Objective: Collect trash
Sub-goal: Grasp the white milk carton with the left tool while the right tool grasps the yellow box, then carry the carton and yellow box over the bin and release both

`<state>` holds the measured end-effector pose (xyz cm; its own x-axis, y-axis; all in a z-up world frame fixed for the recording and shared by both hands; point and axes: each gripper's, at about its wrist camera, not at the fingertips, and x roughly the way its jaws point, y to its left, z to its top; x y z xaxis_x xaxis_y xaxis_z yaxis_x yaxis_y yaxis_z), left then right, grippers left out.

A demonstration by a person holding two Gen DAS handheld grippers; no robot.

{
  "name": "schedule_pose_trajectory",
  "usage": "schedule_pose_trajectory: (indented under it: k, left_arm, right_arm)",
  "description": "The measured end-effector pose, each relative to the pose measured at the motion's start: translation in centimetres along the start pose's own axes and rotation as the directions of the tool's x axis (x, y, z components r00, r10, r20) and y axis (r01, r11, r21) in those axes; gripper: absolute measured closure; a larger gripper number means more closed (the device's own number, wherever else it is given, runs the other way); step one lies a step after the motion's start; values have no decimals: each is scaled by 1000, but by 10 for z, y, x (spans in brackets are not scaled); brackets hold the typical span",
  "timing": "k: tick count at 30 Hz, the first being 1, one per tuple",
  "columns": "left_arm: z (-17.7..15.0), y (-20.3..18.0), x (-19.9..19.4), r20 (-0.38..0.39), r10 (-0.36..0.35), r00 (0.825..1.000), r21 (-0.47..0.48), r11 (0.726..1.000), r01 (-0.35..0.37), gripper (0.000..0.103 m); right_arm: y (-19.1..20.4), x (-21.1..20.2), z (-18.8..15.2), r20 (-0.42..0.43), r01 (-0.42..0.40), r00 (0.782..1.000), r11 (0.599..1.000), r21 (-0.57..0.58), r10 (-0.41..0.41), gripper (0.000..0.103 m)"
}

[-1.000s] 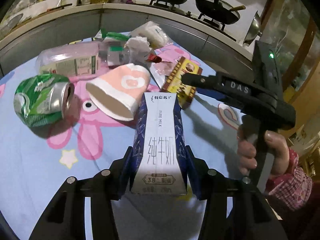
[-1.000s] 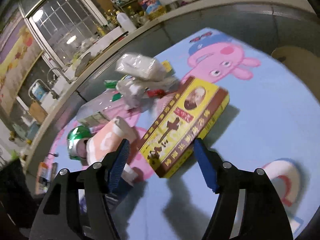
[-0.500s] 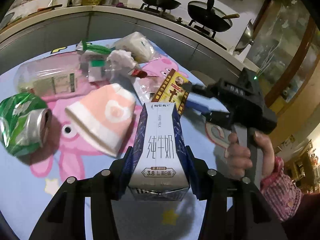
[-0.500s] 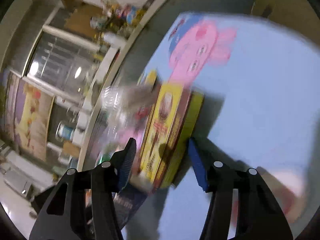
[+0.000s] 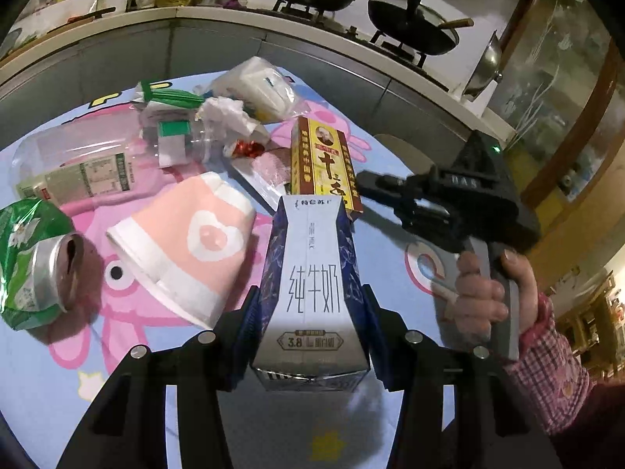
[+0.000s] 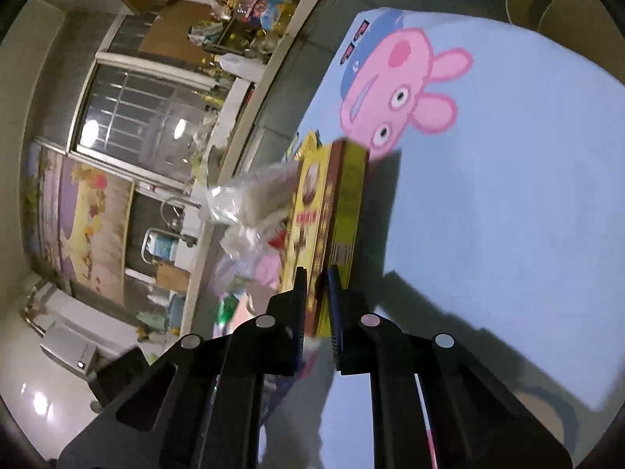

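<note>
On the cartoon-print bench [image 5: 47, 371], the left gripper [image 5: 312, 328] clamps a light, stiff milk carton [image 5: 312, 293] while the right gripper [image 6: 315, 305], its jaws just closing, pinches the thin, crushable yellow box [image 6: 332, 211] by its edge.

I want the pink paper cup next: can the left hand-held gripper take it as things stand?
Probably not yet. The left hand-held gripper is shut on the milk carton, so there is no room between its fingers. The pink paper cup itself lies uncovered just beside it.

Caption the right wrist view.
Right gripper, jaws just closing, clamps the yellow box on its edge.
</note>
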<state>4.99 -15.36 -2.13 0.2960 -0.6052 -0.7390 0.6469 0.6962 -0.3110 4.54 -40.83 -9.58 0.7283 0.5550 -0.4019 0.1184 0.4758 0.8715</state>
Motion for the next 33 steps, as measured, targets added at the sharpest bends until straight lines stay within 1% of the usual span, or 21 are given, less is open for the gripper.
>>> schedule_pose_trajectory:
  k: [3,6,8,9,10,12,14,17,19,22,24,25,27,29,31,33]
  left_arm:
    - [7,-5,5,-6,-7,1000,-6,1000,7,53]
    - [12,-10,9,-5,-15,1000,-7,1000,15,53]
    - [13,-11,10,-6,-20,1000,0,1000,20,53]
    - [14,-12,11,-9,-22,1000,5,1000,22,53]
    - [15,-13,11,-10,-23,1000,7,1000,23,53]
    - [16,-12,8,-7,-30,1000,9,1000,30,53]
    - [17,-9,3,3,-38,999,5,999,38,53]
    - [23,-1,-1,21,-41,999,-17,999,42,53]
    - [28,2,4,17,-35,999,-26,999,35,53]
    - [33,0,12,-1,-28,1000,-29,999,28,53]
    - [35,-2,17,-9,-20,1000,-29,999,20,53]
    - [36,-3,18,-4,-15,1000,-28,999,15,53]
    - [38,-4,16,8,8,1000,-20,1000,-7,53]
    - [39,0,13,23,32,999,-25,999,-31,53]
    - [40,4,9,37,53,998,-36,998,-52,53]
    - [42,6,7,43,78,996,-42,996,-76,52]
  right_arm:
    - [-6,-1,-4,5,16,1000,1000,22,-16,87]
    - [-8,2,-3,17,5,1000,999,38,-5,78]
    - [-2,6,-2,24,2,1000,1000,19,-3,64]
    - [2,7,-1,29,6,1000,1000,5,-6,61]
    - [6,6,2,42,29,999,999,-14,-28,56]
    - [12,0,11,84,83,993,995,-52,-78,56]
    - [14,-10,27,131,144,982,987,-65,-135,56]
    - [8,-19,50,164,186,971,981,-51,-176,56]
    - [6,-17,67,166,212,966,976,-59,-200,56]
    - [8,-5,90,149,235,964,968,-88,-220,56]
    - [7,4,98,107,208,974,974,-96,-197,56]
    - [7,8,101,93,212,975,971,-108,-202,56]
    - [9,6,101,84,223,973,967,-125,-214,56]
    - [9,-3,95,71,208,977,970,-123,-201,56]
    - [5,-20,79,53,186,982,977,-109,-181,56]
    - [3,-37,57,34,139,990,985,-100,-137,56]
